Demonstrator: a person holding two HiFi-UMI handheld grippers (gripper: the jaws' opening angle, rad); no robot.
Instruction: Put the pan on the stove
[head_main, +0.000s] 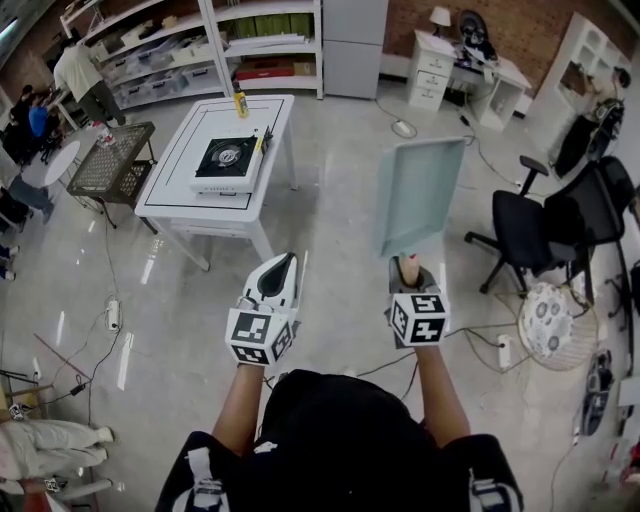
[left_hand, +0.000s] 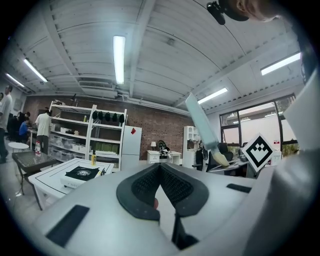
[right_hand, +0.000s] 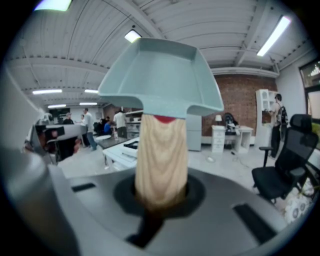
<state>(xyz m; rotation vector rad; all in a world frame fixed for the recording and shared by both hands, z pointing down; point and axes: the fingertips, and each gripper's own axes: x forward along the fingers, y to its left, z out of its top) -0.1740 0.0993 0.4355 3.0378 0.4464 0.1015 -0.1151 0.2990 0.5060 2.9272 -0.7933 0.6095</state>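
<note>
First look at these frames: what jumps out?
The pale blue-green pan stands out first, held up in the air at right by its wooden handle in the shut right gripper. Ahead at upper left, a black-topped stove sits on a white table, with no pan on it yet. The left gripper is shut and empty.

the pan (right_hand: 160, 80) looks matt pale-blue, its handle (right_hand: 161, 160) light grained wood; the floor (head_main: 340, 220) is glossy.
</note>
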